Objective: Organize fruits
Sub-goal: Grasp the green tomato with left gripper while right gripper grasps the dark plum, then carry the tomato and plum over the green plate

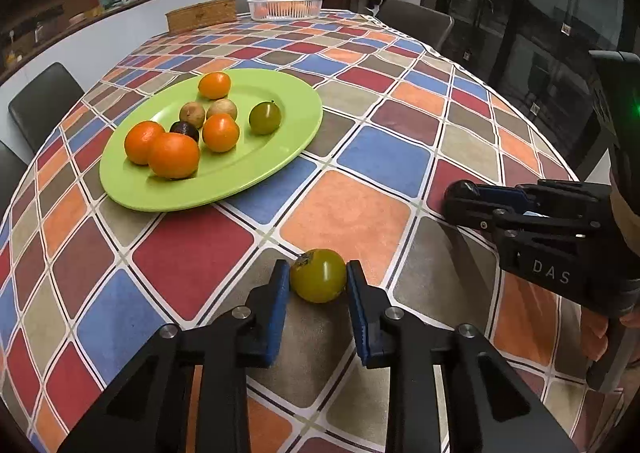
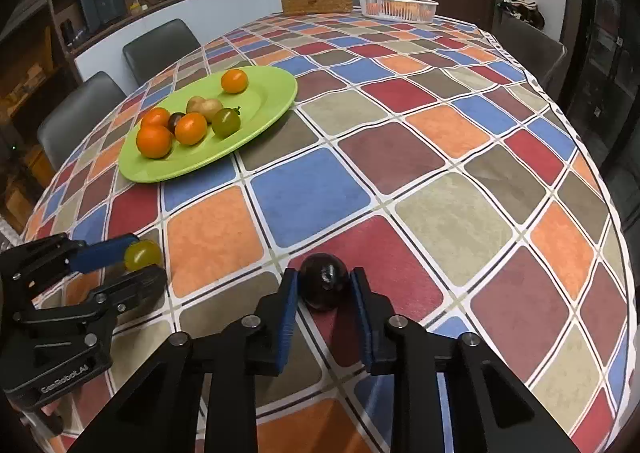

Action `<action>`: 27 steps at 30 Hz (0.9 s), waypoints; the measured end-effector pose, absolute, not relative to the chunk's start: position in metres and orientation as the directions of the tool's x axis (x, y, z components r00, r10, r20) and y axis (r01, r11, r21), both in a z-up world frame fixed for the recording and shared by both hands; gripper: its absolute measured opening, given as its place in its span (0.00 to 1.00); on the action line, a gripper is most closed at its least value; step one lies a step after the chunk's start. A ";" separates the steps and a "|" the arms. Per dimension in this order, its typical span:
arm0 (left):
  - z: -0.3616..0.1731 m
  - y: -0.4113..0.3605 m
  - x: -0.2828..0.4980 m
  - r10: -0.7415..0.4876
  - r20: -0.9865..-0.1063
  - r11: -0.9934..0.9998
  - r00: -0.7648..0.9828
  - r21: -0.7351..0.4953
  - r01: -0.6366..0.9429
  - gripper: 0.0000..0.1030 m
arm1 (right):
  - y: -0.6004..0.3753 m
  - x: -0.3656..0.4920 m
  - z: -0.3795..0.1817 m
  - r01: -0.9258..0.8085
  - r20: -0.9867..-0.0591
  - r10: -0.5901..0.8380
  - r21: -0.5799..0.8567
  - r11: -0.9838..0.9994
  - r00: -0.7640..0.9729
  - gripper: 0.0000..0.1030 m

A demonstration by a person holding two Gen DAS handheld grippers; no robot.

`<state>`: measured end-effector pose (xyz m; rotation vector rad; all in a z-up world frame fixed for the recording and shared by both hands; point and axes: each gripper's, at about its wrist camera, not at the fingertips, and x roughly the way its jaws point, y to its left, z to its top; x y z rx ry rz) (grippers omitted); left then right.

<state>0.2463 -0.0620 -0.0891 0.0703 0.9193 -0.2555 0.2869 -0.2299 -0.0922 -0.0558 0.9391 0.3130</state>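
Note:
A green plate point(image 1: 280, 157) point(image 2: 264, 125) holds several fruits: oranges, two tan fruits, a dark one and a green tomato point(image 1: 265, 117). My left gripper point(image 1: 318, 281) has its blue pads against both sides of a yellow-green tomato point(image 1: 318, 276) that rests on the tablecloth; it also shows in the right wrist view point(image 2: 142, 255). My right gripper point(image 2: 324, 287) has its pads against both sides of a dark round fruit point(image 2: 323, 281) on a red square. In the left wrist view the right gripper point(image 1: 460, 199) shows at the right, its fruit hidden.
The table has a checked cloth point(image 1: 360, 213). A white basket with oranges point(image 1: 285, 7) point(image 2: 397, 6) and a wicker box point(image 1: 202, 15) point(image 2: 316, 1) stand at the far end. Chairs point(image 1: 44, 101) point(image 2: 160, 47) stand around the table. A counter runs along the wall.

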 end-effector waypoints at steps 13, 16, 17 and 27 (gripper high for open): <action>-0.061 -0.055 0.228 -0.212 -0.749 0.965 0.628 -0.060 0.254 0.27 | -0.223 0.268 -0.068 -0.306 -0.760 0.287 0.122 0.944 0.583 0.25; -0.050 -0.053 0.222 -0.213 -0.733 0.964 0.646 -0.048 0.263 0.27 | -0.219 0.260 -0.058 -0.318 -0.742 0.299 0.122 0.940 0.599 0.25; -0.047 -0.053 0.220 -0.210 -0.727 0.964 0.654 -0.042 0.263 0.27 | -0.218 0.258 -0.054 -0.322 -0.737 0.303 0.122 0.939 0.605 0.25; -0.010 -0.041 0.204 -0.221 -0.663 0.964 0.715 -0.039 0.262 0.27 | -0.204 0.240 -0.020 -0.346 -0.678 0.339 0.131 0.929 0.653 0.25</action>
